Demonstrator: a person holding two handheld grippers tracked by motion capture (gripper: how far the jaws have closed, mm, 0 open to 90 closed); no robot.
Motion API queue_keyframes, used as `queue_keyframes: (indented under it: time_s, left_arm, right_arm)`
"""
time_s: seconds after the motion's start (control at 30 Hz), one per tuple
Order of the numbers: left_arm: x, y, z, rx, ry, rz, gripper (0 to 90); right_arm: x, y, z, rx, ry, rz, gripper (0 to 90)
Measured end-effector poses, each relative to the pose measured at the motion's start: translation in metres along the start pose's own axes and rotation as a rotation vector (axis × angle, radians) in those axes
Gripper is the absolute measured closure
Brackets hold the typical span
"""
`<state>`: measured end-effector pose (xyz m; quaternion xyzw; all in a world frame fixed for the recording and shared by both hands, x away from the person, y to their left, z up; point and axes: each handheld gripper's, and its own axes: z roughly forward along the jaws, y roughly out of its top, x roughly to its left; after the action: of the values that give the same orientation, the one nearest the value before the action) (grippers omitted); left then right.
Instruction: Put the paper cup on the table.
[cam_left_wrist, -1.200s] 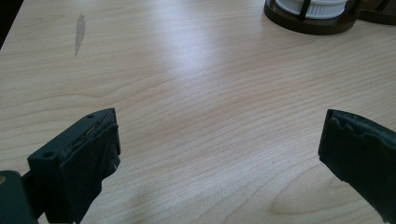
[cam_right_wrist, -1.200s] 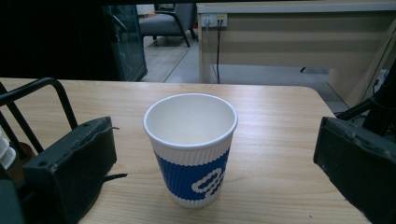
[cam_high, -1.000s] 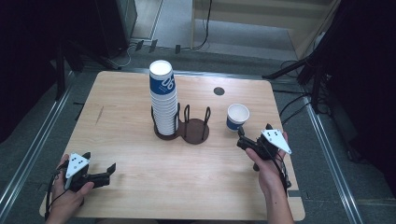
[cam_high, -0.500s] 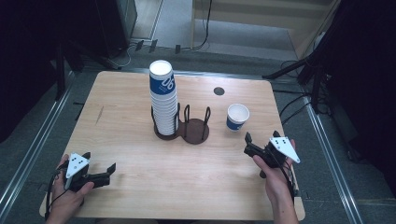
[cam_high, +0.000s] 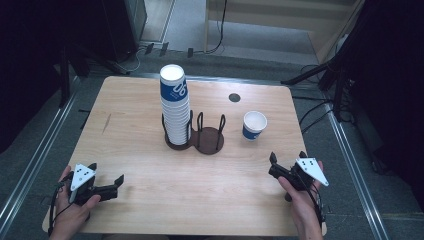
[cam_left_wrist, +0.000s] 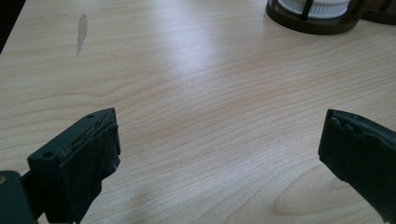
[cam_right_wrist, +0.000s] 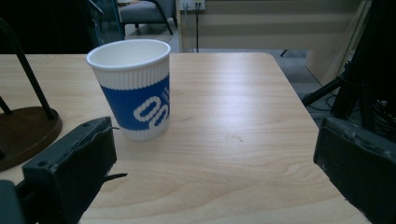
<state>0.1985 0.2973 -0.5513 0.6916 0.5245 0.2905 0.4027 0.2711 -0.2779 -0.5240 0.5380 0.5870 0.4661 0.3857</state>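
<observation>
The single cup (cam_high: 254, 125) stands upright beyond the right gripper (cam_high: 286, 165), slightly toward the holder (cam_high: 209, 141); its jaws are wide open and empty.

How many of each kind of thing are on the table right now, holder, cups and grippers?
Cup stacks: 1, the tall stack standing in the holder; cups in it too tight to count
Single cups: 1, the blue-and-white cup standing alone
Cup holders: 1, the dark two-ring holder
Grippers: 2, left gripper and right gripper, both open
Total: 5
</observation>
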Motion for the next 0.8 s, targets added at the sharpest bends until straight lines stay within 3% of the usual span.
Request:
queue_keyframes:
  time_s: [0.8]
  left_arm:
    - [0.000,-0.001,-0.001,0.000,0.008,-0.007,0.0]
  right_arm:
    - [-0.033,-0.023,-0.031,0.033,-0.028,0.011,0.0]
